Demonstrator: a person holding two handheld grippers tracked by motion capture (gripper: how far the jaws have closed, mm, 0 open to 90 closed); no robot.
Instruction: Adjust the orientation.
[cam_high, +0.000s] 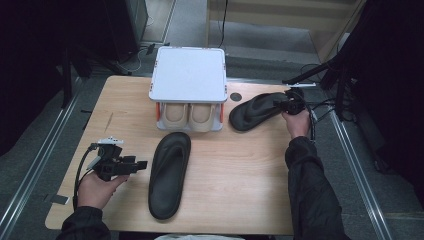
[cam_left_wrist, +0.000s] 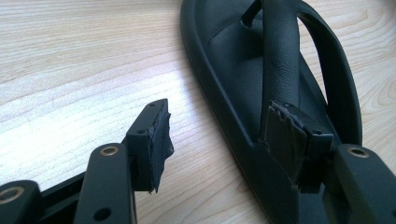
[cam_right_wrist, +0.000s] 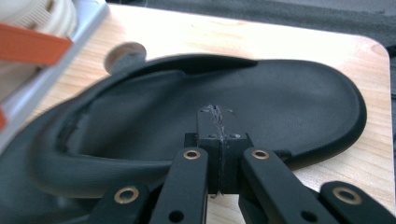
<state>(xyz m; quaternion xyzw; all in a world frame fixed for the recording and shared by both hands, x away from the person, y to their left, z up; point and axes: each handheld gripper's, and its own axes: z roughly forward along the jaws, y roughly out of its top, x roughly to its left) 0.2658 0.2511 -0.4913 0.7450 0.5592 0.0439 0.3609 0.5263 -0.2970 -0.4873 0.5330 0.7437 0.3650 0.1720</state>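
Wooden table (cam_high: 235, 180), pale grain, rounded corners. At its 12 o'clock edge stands a white two-tier rack (cam_high: 188, 75) with orange side fittings, flat top shelf bare, and a pair of beige shoes (cam_high: 188, 116) on the lower tier, toes facing the person. One black sandal (cam_high: 169, 172) lies flat at the table's centre, lengthwise toward 6 o'clock, strap side up. The left gripper (cam_high: 141, 164), held in the left hand (cam_high: 95, 189) at 8 o'clock, points toward this sandal; its jaws are spread wide, one over bare wood, the other at the sandal's near rim, and I cannot tell whether it touches. A second black sandal (cam_high: 257, 111) lies at 2 o'clock, just beside the rack, angled. The right gripper (cam_high: 281, 103), held in the right hand (cam_high: 297, 122), has its jaws pressed together, seemingly pinching that sandal's near edge. A small dark round hole (cam_high: 236, 96) sits beside the rack.
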